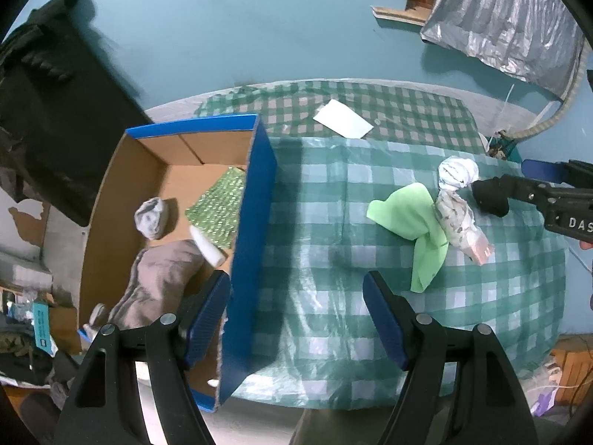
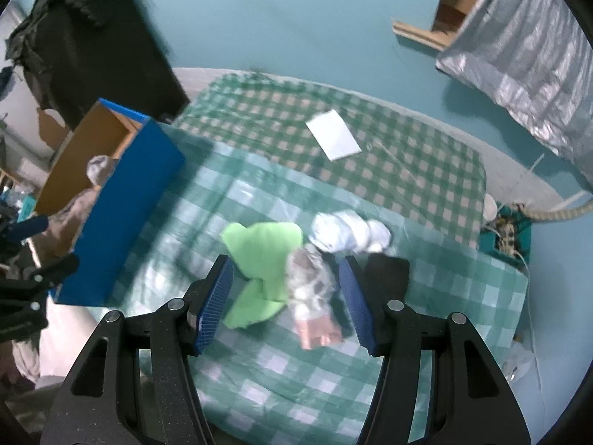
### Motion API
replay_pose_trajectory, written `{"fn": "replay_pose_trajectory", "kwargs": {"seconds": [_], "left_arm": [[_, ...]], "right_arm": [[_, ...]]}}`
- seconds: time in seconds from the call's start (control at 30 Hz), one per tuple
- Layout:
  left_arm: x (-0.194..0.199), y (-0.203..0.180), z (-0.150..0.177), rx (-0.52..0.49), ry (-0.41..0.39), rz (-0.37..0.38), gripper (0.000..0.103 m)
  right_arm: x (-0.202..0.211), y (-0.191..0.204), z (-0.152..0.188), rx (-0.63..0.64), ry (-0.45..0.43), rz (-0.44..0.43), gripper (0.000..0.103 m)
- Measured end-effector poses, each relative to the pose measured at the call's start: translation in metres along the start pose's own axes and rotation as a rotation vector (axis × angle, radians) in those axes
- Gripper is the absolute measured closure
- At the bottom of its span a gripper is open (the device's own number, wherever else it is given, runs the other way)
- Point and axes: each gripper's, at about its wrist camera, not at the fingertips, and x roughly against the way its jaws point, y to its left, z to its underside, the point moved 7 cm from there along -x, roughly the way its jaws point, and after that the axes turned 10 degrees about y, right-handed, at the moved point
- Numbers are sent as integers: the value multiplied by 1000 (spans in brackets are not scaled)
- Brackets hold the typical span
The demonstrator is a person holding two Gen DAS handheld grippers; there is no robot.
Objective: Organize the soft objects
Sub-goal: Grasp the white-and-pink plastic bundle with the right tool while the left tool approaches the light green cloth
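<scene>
right wrist view: crumpled lime-green cloth [image 2: 265, 248] beside a knotted white bundle [image 2: 348, 235].

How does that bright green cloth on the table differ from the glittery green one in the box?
The bright green cloth is plain and lime coloured; the glittery green cloth is darker and speckled with shiny dots. The bright green cloth lies crumpled on the checked tablecloth, touching a grey patterned bundle; the glittery green cloth lies flat inside the cardboard box, partly hidden by its blue wall. Both are soft green fabrics, and neither is held by a gripper.
</scene>
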Motion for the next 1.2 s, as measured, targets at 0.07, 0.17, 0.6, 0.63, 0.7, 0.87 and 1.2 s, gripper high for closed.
{"fn": "replay_pose_trajectory", "kwargs": {"seconds": [0.07,0.17,0.6,0.63,0.7,0.87,1.2], "left_arm": [[-5,-5,-2,-12,6,-1,28],[-14,-13,-5,-27,19,-3,27],[-54,-34,-9,-68,75,-14,27],[-57,-35,-10,-67,84,-10,27],[-61,-38,-10,-64,90,9,27],[-67,-46,-16,-83,81,2,27],[-88,-71,-28,-130,114,25,27]], "right_arm": [[-9,-7,3,-10,19,2,44],[-22,-15,8,-25,43,-6,44],[-90,-22,11,-6,121,-19,45],[-95,-21,11,0,126,-18,45],[-104,-20,12,21,137,-5,45],[-119,-20,16,43,162,22,45],[-128,-26,22,24,195,-16,54]]}}
